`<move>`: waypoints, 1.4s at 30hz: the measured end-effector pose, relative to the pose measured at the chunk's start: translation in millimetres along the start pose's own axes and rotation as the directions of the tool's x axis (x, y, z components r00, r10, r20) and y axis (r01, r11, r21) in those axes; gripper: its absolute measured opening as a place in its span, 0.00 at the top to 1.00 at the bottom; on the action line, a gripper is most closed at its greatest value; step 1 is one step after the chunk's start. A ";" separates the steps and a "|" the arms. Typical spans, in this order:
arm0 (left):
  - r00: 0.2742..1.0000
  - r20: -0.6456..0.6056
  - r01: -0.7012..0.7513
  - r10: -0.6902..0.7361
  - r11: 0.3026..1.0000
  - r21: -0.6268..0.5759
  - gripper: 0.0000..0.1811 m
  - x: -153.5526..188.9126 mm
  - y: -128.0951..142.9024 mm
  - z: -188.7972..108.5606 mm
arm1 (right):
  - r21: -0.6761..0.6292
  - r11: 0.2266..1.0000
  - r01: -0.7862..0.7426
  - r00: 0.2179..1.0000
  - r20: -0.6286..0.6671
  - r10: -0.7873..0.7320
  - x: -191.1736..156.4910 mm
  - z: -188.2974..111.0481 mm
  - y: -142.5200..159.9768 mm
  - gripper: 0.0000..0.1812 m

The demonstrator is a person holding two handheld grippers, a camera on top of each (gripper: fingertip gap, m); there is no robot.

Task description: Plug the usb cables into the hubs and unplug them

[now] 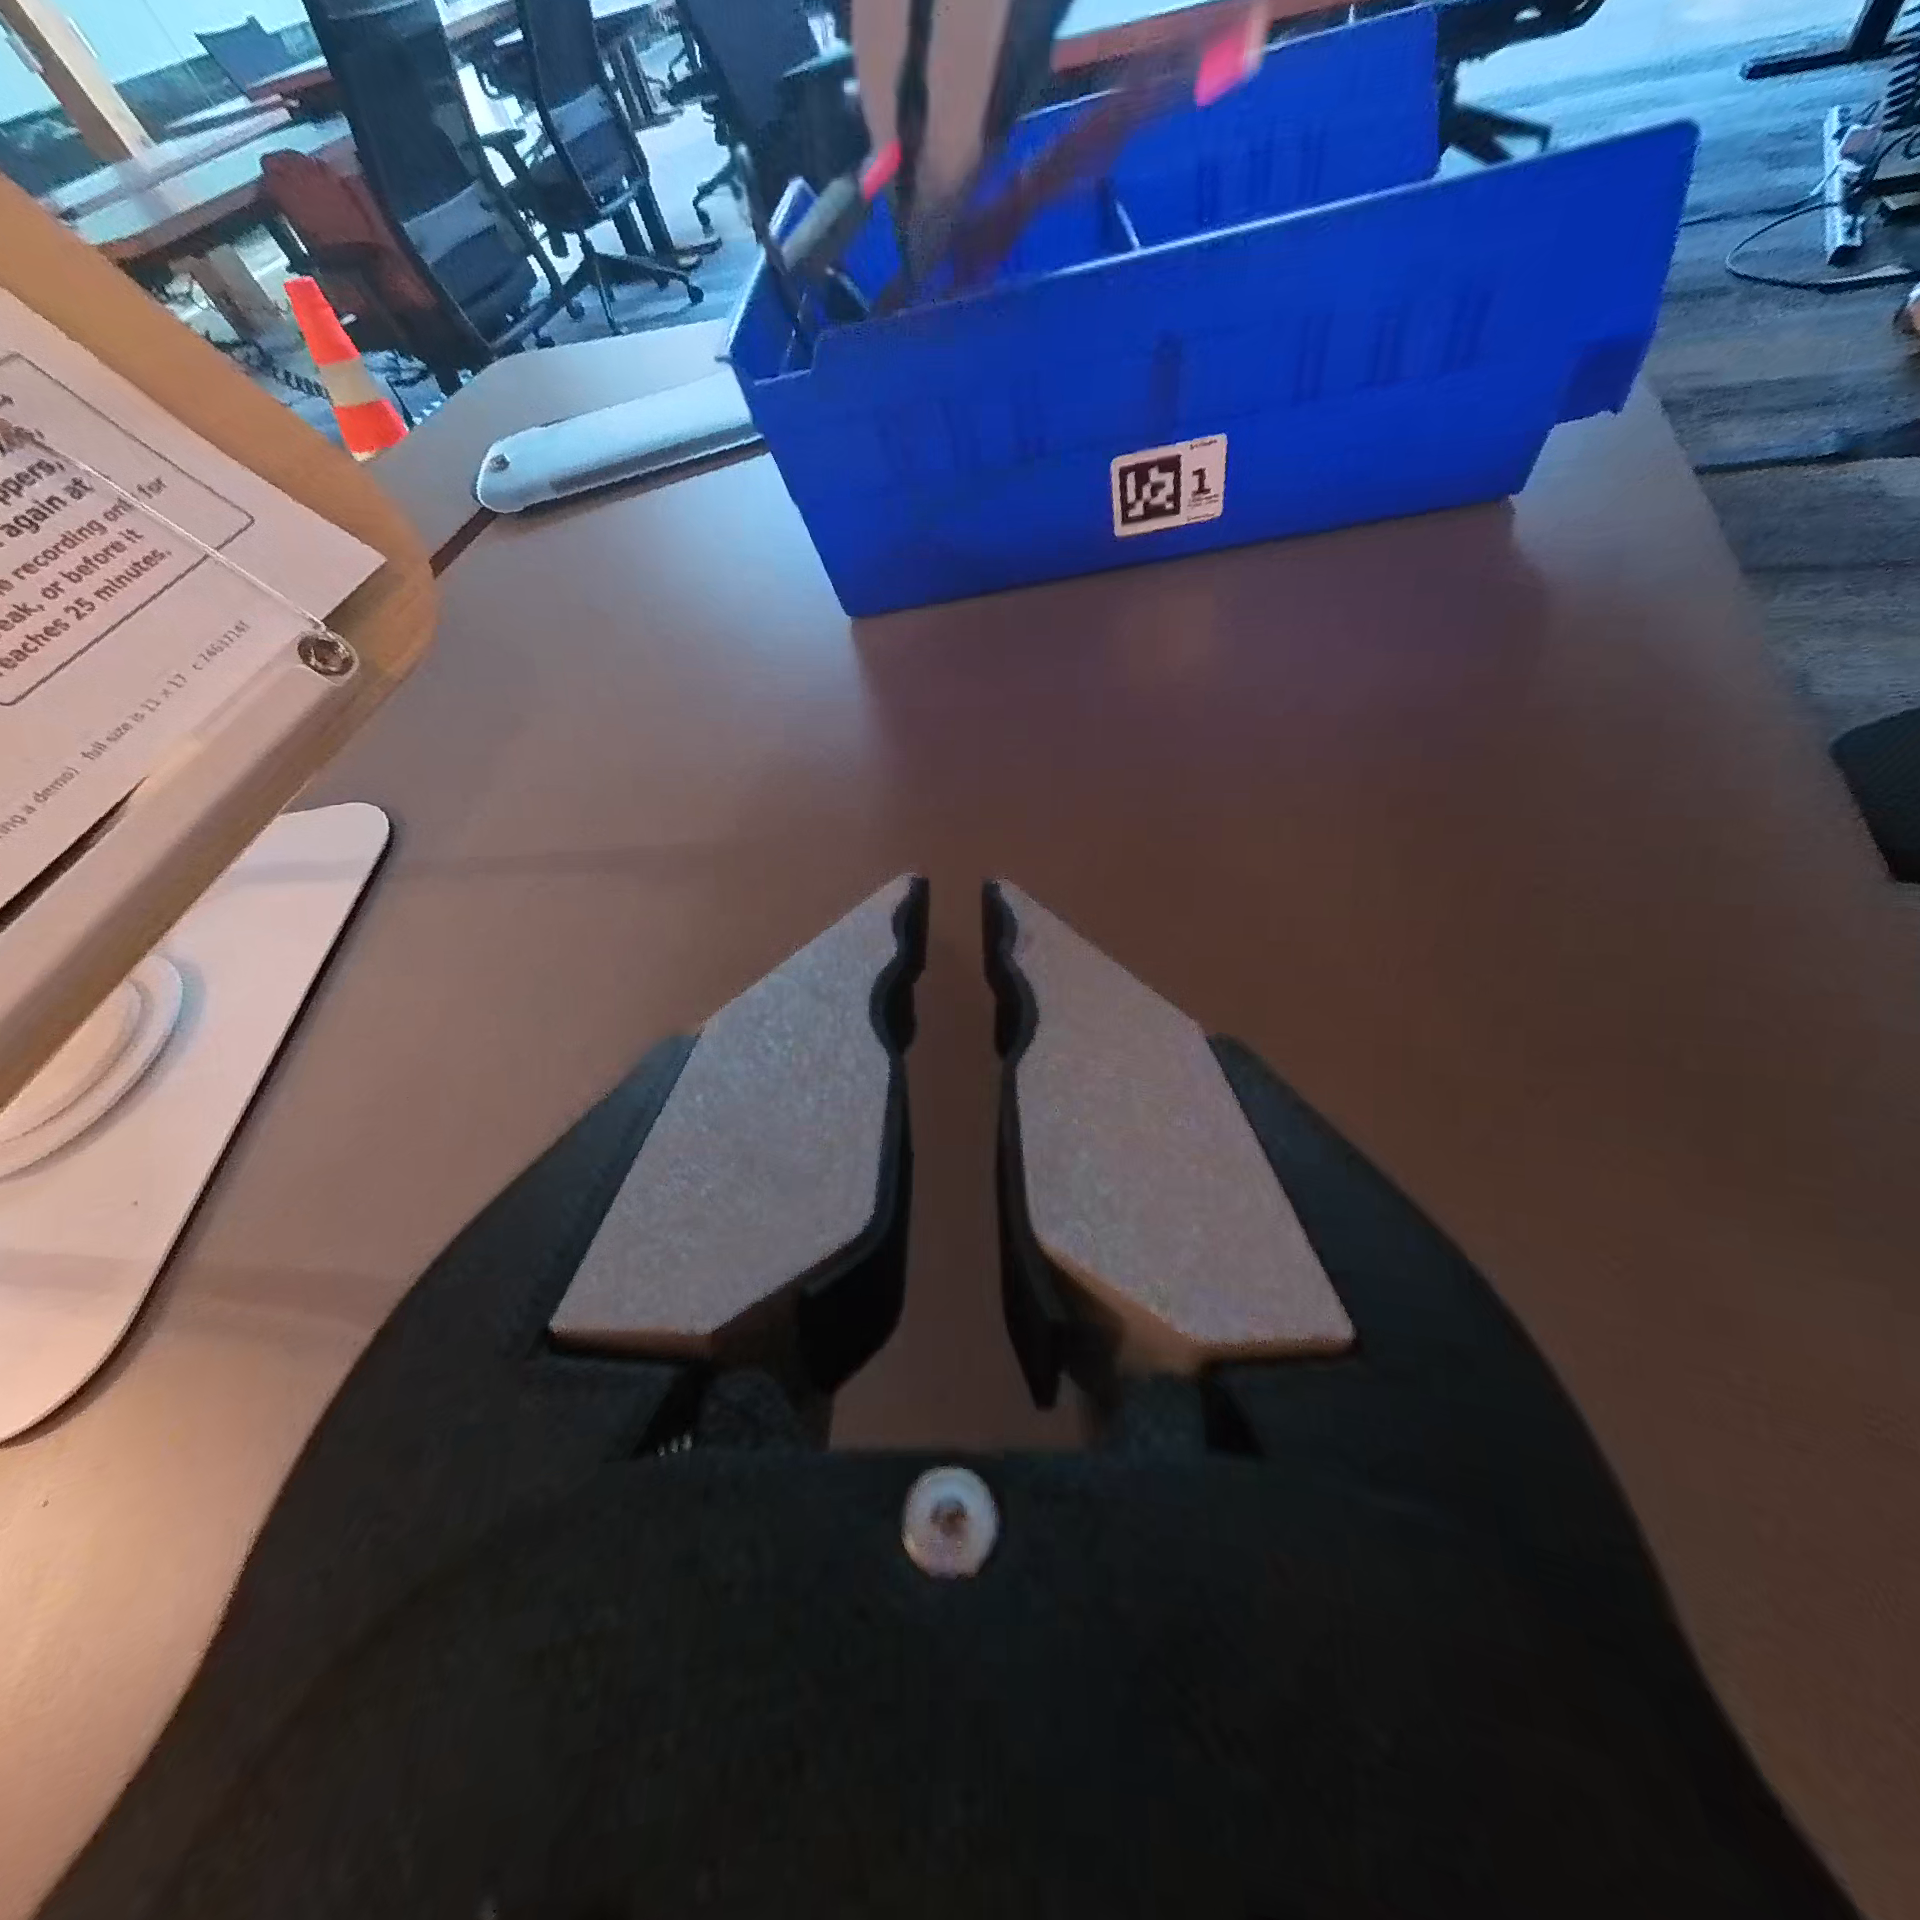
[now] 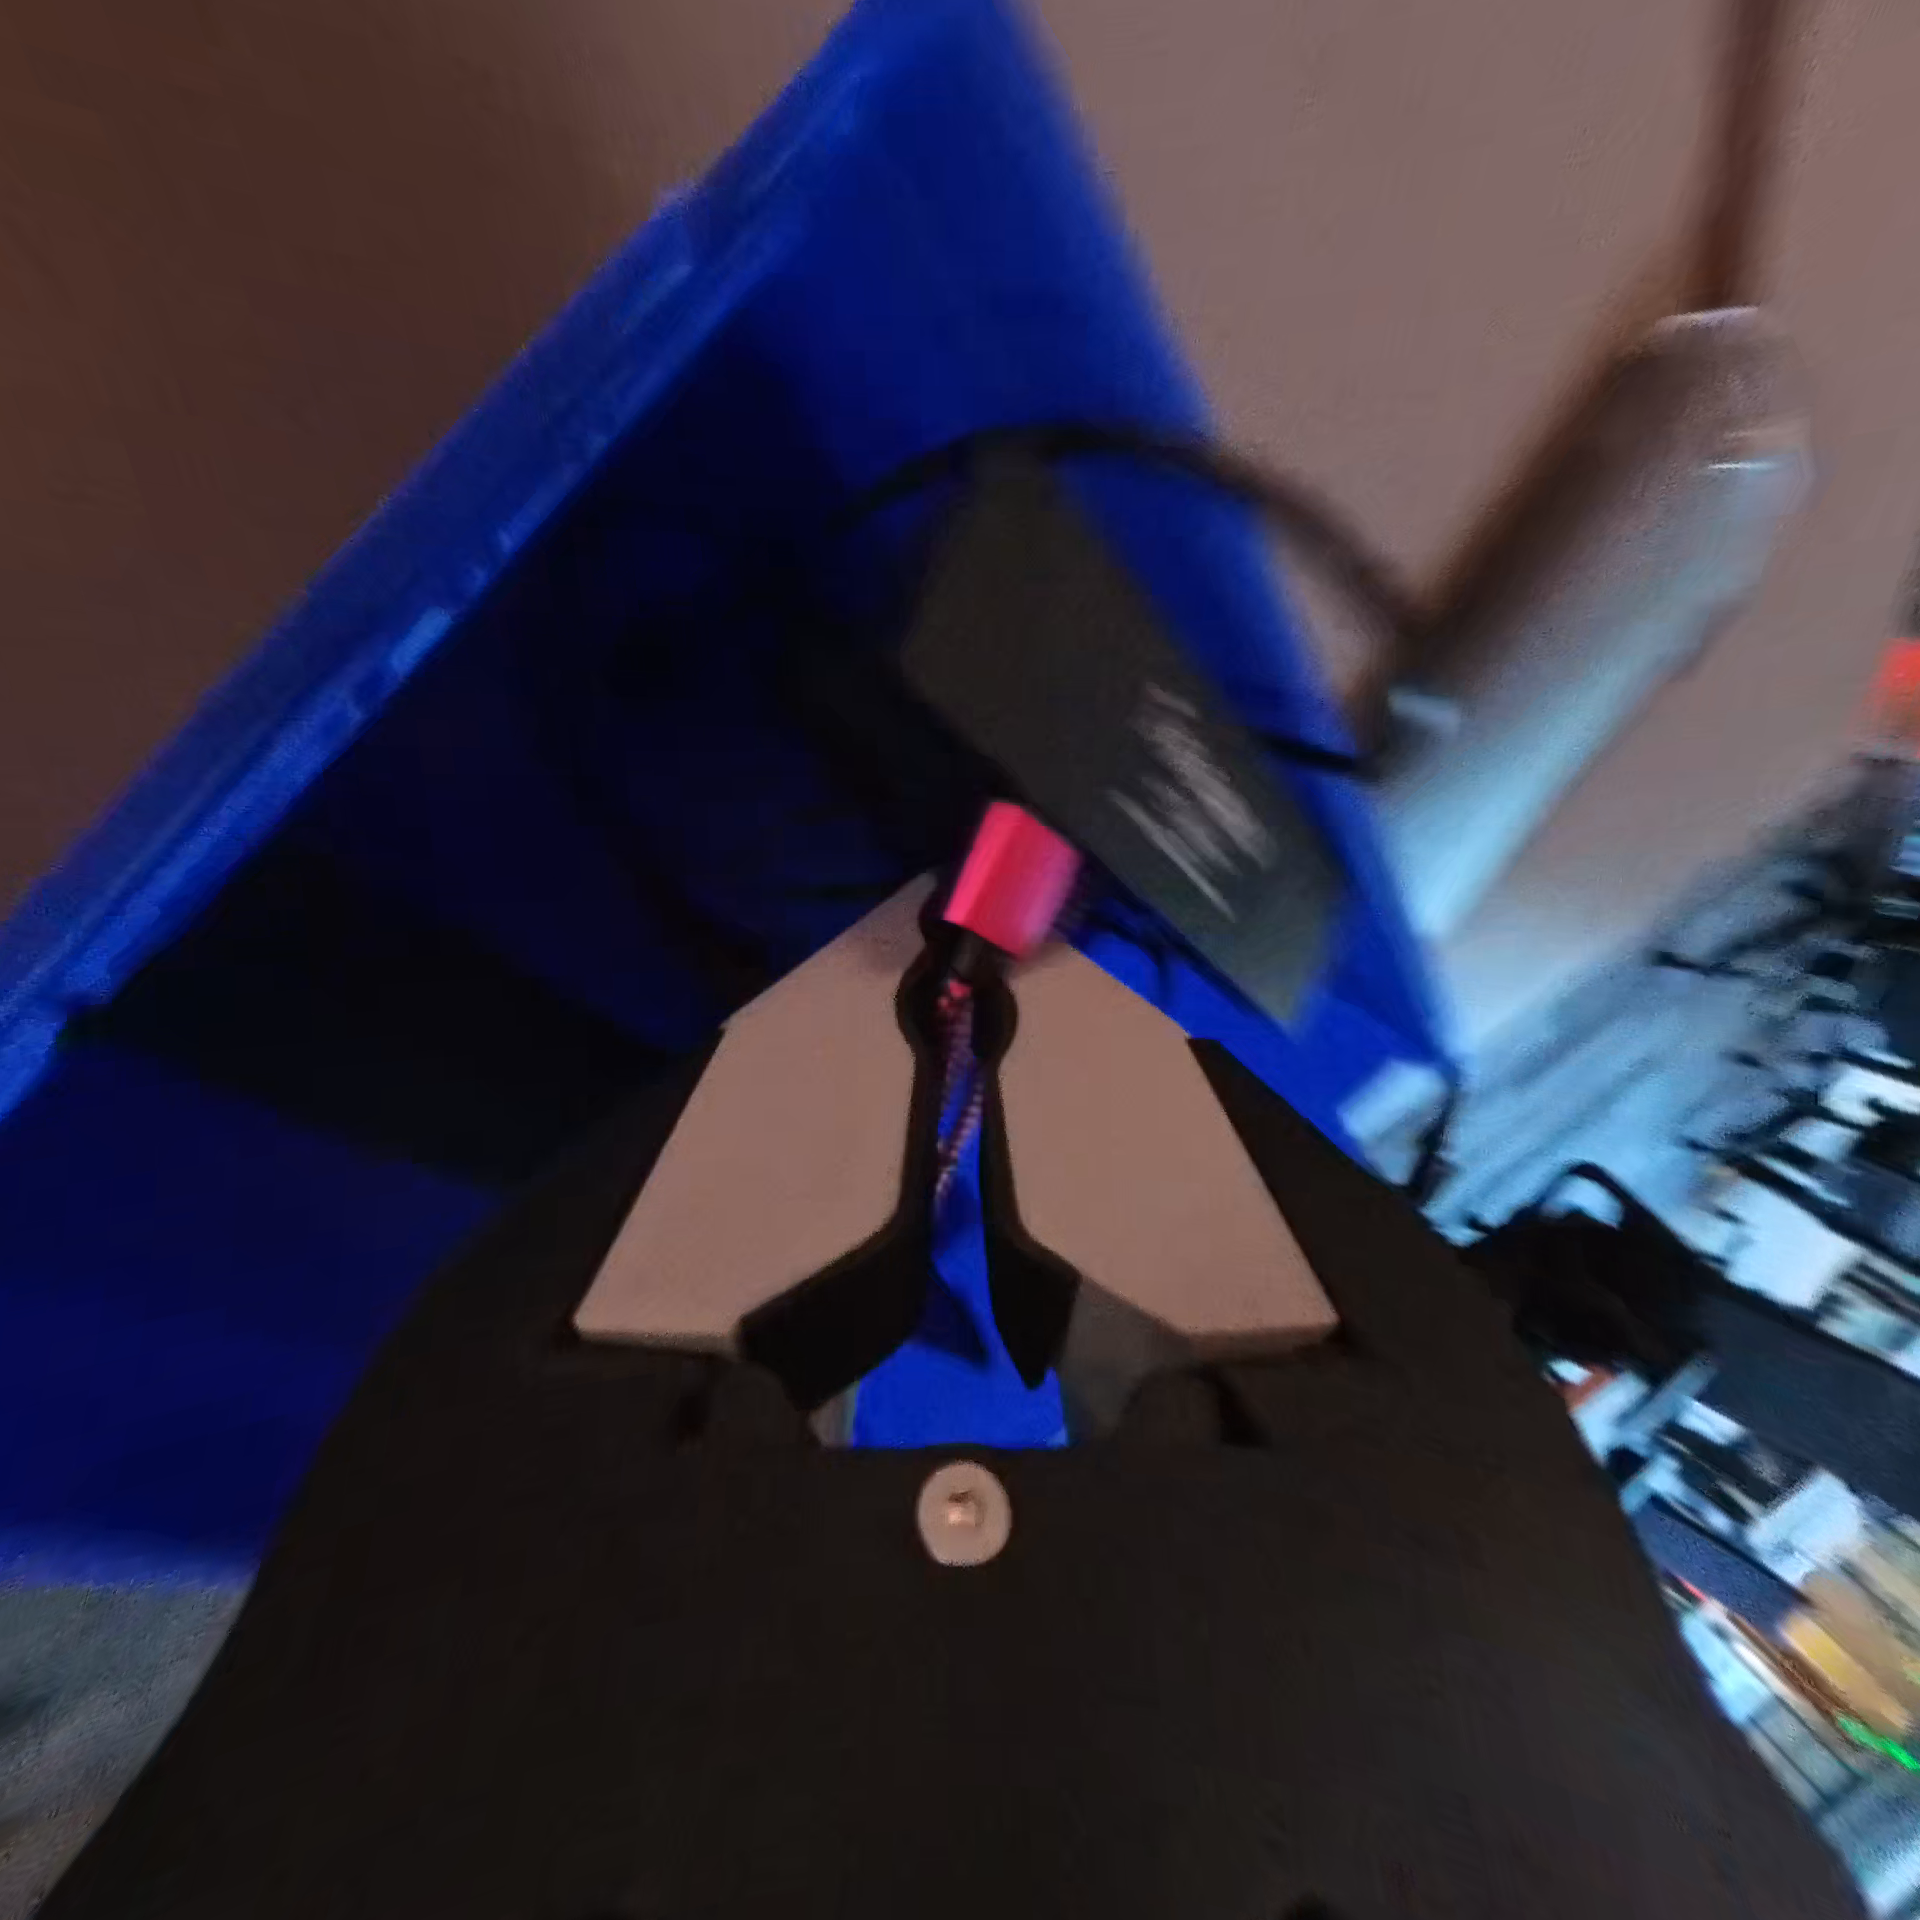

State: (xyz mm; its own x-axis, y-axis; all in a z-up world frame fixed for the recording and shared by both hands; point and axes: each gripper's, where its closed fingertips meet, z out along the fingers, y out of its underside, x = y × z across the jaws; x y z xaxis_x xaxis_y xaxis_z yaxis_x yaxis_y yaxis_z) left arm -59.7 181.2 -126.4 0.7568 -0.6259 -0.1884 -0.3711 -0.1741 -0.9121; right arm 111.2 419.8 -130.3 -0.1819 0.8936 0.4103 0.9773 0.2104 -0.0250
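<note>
My right gripper (image 2: 956,940) is shut on a braided cable (image 2: 958,1127) just behind its pink USB plug (image 2: 1003,868). The plug meets the end of a black hub (image 2: 1091,665), which hangs tilted over the blue bin (image 2: 468,779); this view is motion-blurred. In the left wrist view the right gripper (image 1: 961,125) is a blur above the bin (image 1: 1299,416), with pink plugs (image 1: 1231,52) and dark cables around it. My left gripper (image 1: 954,894) hovers low over the brown table (image 1: 1195,790), well short of the bin, almost shut with a narrow gap and nothing in it.
A white oblong device (image 1: 613,457) lies on the table left of the bin. A sign on a white stand (image 1: 156,1039) is close on my left. An orange cone (image 1: 343,374), office chairs and desks are beyond the table. Spacing between my two grippers at the tips: around 30 cm.
</note>
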 end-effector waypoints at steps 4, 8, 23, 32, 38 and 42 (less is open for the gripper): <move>1.000 -0.002 0.002 -0.002 1.000 -0.021 0.96 -0.6 4.9 2.0 | -0.166 0.985 0.053 0.993 0.117 -0.034 -17.5 61.9 8.1 1.00; 1.000 -0.015 -0.006 0.006 1.000 -0.027 0.96 3.2 5.1 4.1 | -0.085 0.996 0.008 0.994 0.106 0.001 -2.5 39.8 -3.8 1.00; 1.000 -0.027 -0.018 0.017 0.999 -0.044 0.97 8.6 6.3 5.3 | -0.030 0.967 -0.254 0.967 -0.023 0.253 -15.8 -58.3 89.8 0.72; 0.996 -0.024 -0.084 0.081 0.988 -0.128 0.99 10.5 25.4 12.8 | -0.132 0.972 -0.195 0.981 -0.026 0.194 -17.3 -46.6 99.2 0.96; 0.997 -0.022 -0.075 0.073 0.992 -0.106 1.00 9.9 20.5 11.0 | -0.222 0.961 -0.166 0.957 -0.273 0.102 41.9 -44.1 93.1 0.98; 0.997 -0.022 -0.073 0.071 0.991 -0.112 1.00 9.4 22.1 11.3 | -0.305 0.934 -0.184 0.977 -0.161 0.140 38.4 4.3 90.6 1.00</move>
State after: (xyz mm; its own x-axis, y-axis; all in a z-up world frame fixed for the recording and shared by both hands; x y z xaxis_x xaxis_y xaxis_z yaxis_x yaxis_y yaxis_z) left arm -54.7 180.0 -152.4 0.7167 -0.6531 -0.2446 -0.4833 -0.2123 -0.8493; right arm 192.3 474.8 -120.7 -0.0231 0.8388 0.5440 0.9797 -0.0893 0.1793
